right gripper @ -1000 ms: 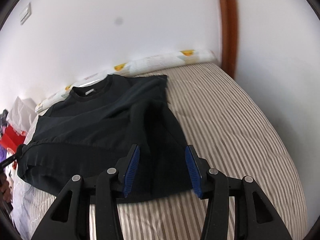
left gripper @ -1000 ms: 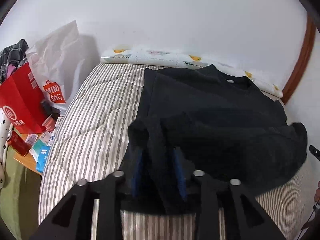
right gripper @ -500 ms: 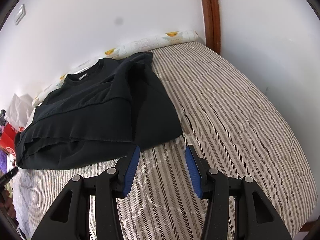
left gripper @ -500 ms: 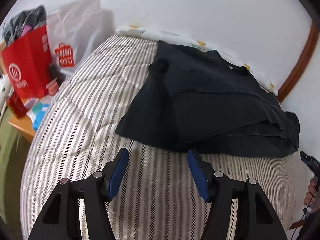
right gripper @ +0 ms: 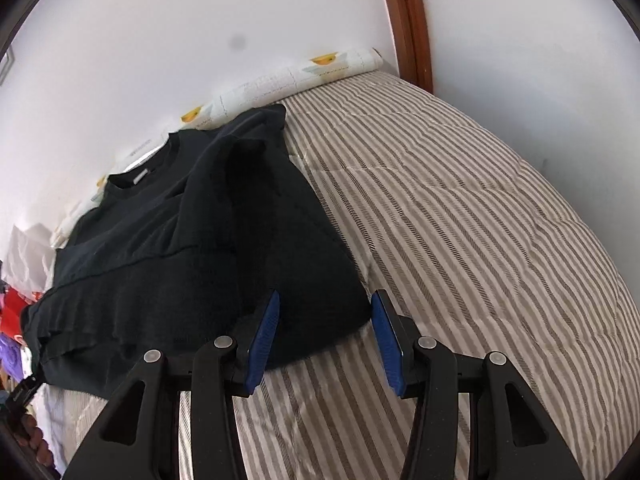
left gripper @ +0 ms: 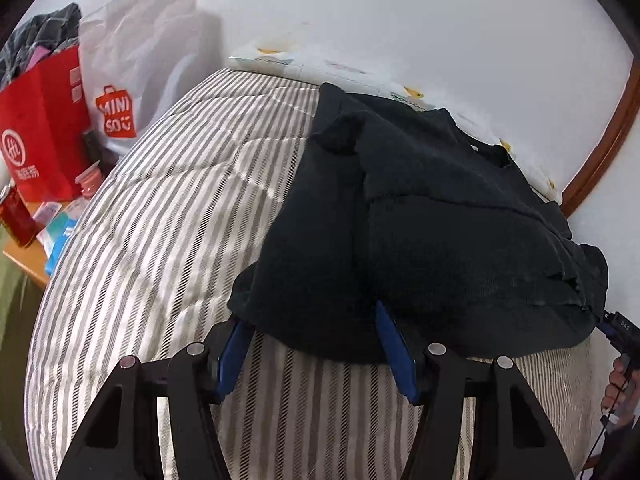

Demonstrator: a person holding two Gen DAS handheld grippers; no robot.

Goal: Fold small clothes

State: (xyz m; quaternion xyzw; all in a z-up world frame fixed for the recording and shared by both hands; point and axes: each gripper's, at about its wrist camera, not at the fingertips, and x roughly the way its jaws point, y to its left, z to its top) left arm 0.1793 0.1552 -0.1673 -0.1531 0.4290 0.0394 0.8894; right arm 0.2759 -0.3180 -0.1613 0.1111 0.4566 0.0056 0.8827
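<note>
Both grippers sit at the near hem of the black shirt point(left gripper: 440, 220), which lies partly folded on the striped bed point(left gripper: 160, 220). The left gripper point(left gripper: 316, 344) has its fingers spread, the hem corner between them; the right gripper point(right gripper: 324, 332) is likewise spread around its corner point(right gripper: 320, 300). The step looks like grasping the hem for the next fold: closing on both corners, then lifting away toward the collar point(right gripper: 140, 176). Bare bed lies outside each gripper; the wall is beyond the collar.
</note>
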